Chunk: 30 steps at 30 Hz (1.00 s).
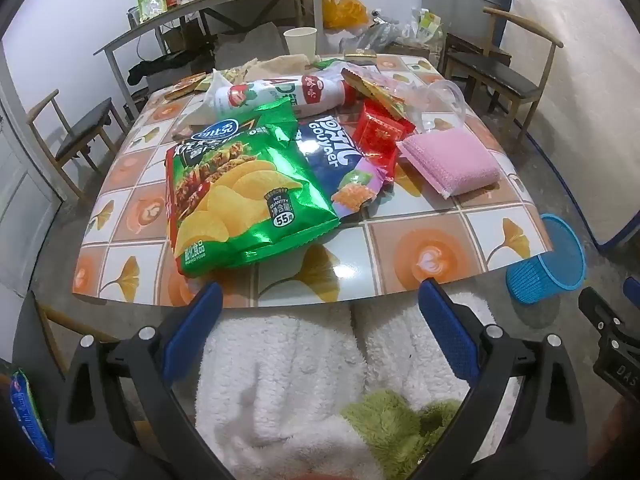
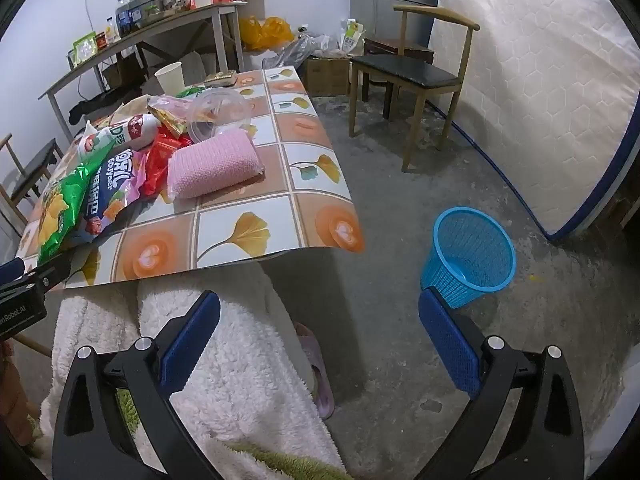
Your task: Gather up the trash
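Your left gripper (image 1: 320, 304) is spread wide and holds nothing; it hangs over your lap in white fleece, just short of the near edge of the table (image 1: 400, 256). Straight ahead of its fingers, closest of all the trash, lies the green chip bag (image 1: 244, 200), printed "NET QUANTITY", "55" and "POTATO FOOD" among Chinese characters. Just beyond it and a little to the right, partly tucked under it, is a blue and purple snack bag (image 1: 340, 160) lettered "GOUYAER". Further right come a red foil wrapper (image 1: 380, 132) and the pink sponge (image 1: 450, 160), which sits beside the trash. Behind the chips a white wrapper with red ends (image 1: 280, 94) lies on its side, with a clear plastic cup (image 1: 444, 100) tipped over to its right and a paper cup (image 1: 300, 40) upright at the far edge.

Your right gripper (image 2: 320, 312) is also wide apart and empty, above your knee. The blue mesh basket (image 2: 468, 256) stands on the concrete floor ahead and right of its right finger, well clear of the table corner. A wooden chair (image 2: 412, 68) stands further off, beyond the basket. The body of your left tool (image 2: 20, 300) shows at the left edge, with partial lettering ending "Robot.AI".
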Tool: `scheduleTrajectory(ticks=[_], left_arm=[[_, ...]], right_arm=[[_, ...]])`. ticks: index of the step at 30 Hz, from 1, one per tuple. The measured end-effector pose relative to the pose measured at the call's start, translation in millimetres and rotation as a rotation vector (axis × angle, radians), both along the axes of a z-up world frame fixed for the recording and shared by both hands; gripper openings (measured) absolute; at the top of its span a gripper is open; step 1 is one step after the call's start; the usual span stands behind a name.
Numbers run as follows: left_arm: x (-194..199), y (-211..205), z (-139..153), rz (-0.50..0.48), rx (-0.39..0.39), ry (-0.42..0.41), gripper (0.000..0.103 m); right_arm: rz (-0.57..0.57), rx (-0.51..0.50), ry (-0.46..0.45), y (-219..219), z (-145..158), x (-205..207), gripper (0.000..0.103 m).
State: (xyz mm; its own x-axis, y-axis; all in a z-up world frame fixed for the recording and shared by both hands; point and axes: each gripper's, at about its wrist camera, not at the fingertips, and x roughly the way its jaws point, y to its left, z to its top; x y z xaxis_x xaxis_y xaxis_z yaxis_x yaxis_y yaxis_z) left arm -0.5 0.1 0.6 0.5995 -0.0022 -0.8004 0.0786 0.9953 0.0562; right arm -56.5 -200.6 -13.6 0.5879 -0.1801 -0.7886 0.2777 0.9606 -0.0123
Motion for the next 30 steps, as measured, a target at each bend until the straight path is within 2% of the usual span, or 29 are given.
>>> scheduleTrajectory(ticks=[30], left_arm=[[6.7,9.3,-4.8,0.012,-0.006,0.023,0.094]], right_arm=[[0.000,-0.003,0.001,2.9,3.4,4.3,0.097]])
